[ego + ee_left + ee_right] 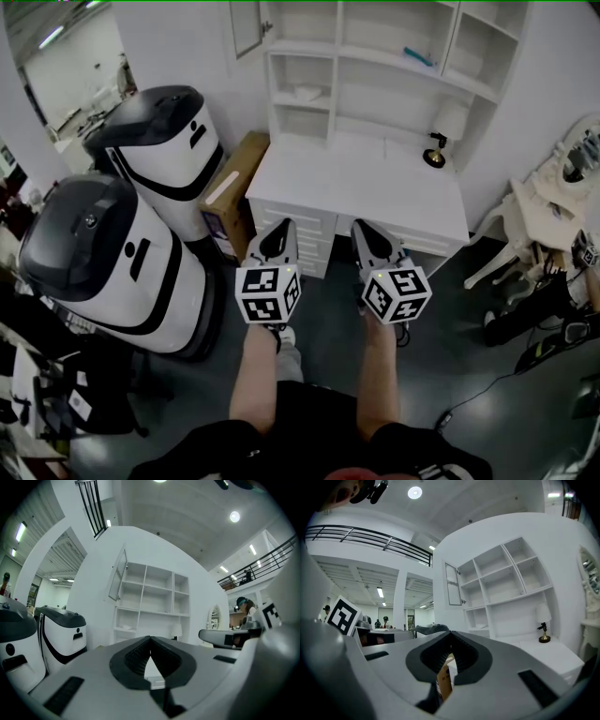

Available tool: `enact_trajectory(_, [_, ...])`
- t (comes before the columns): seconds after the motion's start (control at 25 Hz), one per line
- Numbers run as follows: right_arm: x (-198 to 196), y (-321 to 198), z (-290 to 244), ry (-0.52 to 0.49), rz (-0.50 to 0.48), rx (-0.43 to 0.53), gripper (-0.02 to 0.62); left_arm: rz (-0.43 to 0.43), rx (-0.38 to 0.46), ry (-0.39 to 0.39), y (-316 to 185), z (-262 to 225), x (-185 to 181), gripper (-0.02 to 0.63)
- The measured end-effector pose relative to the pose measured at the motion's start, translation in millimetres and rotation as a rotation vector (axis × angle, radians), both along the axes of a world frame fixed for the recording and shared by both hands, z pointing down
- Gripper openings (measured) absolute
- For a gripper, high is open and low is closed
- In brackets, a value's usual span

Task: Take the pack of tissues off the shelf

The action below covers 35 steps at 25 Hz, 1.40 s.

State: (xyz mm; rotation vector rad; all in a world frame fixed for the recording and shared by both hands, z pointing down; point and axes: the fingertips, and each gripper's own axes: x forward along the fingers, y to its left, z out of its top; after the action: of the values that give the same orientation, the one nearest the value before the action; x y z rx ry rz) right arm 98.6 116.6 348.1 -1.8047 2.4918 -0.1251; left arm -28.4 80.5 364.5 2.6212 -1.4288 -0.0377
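Fingers (pixel 133 656) of left gripper (pixel 279 229) and right gripper (pixel 367 230) together, empty; probable tissue pack (pixel 307 93) shelved well ahead.

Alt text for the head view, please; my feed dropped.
The left gripper and right gripper are held side by side, jaws shut and empty, short of a white desk. The pack of tissues lies untouched in a left-hand compartment of the shelf unit above it.
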Motion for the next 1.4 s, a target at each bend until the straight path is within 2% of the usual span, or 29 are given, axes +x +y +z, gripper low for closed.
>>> enact_trajectory(0.48, [-13.2,-85.0,21.7,0.014,-0.021,-0.040,0.017,-0.018,-0.035,0.014,-84.7,23.4,-12.2,0.011])
enact_trajectory(0.84, [-29.9,-159.4,20.9,0.042,-0.032,-0.062,0.017,-0.013,-0.048,0.030,-159.1,23.7,-20.9,0.011])
enact_trajectory(1.4, [-41.1,-255.0,-1.3,0.050,0.006,-0.029,0.017,0.006,-0.010,-0.004,-258.7,5.8,-34.4,0.011])
